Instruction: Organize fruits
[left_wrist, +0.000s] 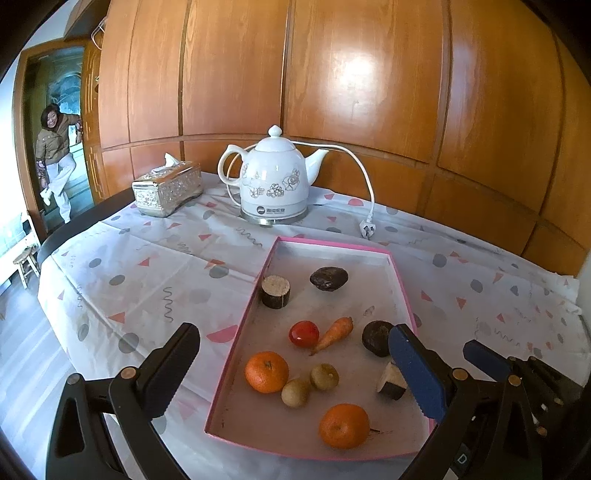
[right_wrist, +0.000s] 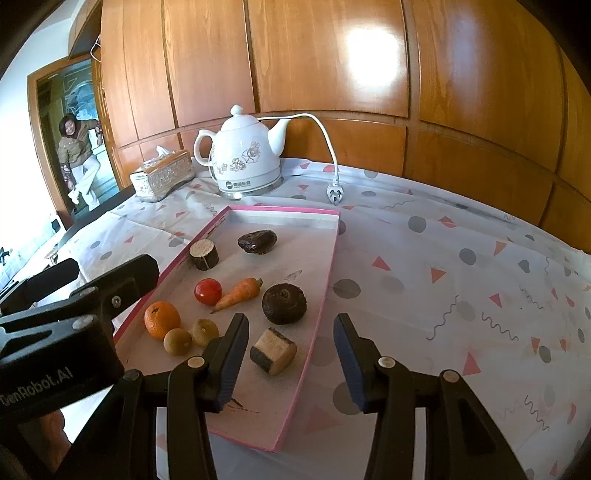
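Pink-rimmed tray (left_wrist: 400, 280), perhaps grey-dotted tablecloth (left_wrist: 155, 280)

My left hand-held gripper (left_wrist: 295, 373) gapes wide at the bottom of the frame, empty. Between its fingers lies the pink-rimmed tray (left_wrist: 332, 244) holding two oranges (left_wrist: 266, 371), a tomato (left_wrist: 304, 333) and a carrot (left_wrist: 334, 333). Beyond, at centre, a white kettle (left_wrist: 272, 177) stands on the tabletop (left_wrist: 147, 266).
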